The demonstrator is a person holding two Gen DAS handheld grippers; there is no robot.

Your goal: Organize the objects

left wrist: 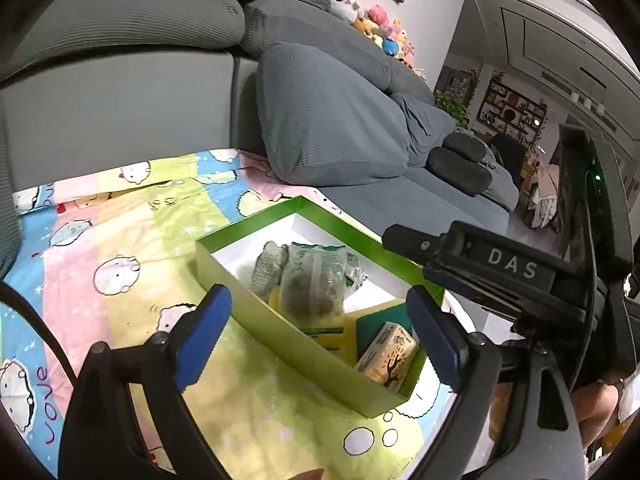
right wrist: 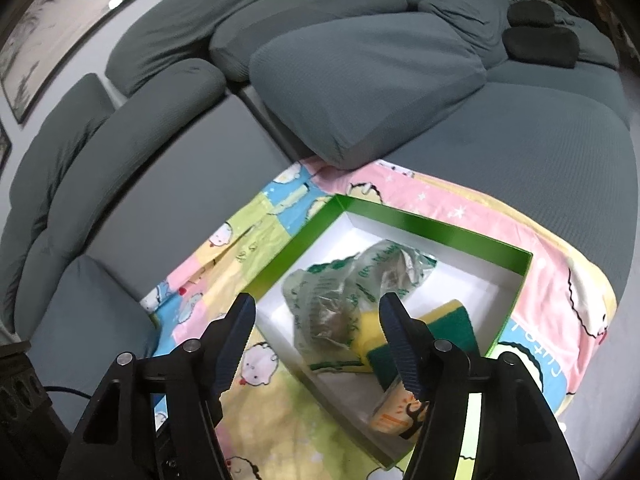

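A green box (left wrist: 280, 332) with a white inside sits on a colourful cartoon blanket (left wrist: 120, 248). In it lie a clear plastic bag with green print (left wrist: 316, 280), a grey scrubber (left wrist: 270, 264), yellow-green sponges (left wrist: 332, 326) and an orange tissue pack (left wrist: 390, 356). My left gripper (left wrist: 320, 332) is open and empty, hovering over the box's near wall. My right gripper (right wrist: 316, 336) is open and empty above the box (right wrist: 440, 232), over the bag (right wrist: 340, 292), the sponge (right wrist: 452, 320) and the tissue pack (right wrist: 396, 416). The right gripper's body (left wrist: 512, 268) shows in the left wrist view.
The blanket (right wrist: 240, 248) lies on a grey sofa seat (right wrist: 500, 152). Large grey cushions (left wrist: 332, 120) stand behind the box. Plush toys (left wrist: 376, 16) sit on the sofa back. Dark small cushions (right wrist: 540, 36) lie at the far end.
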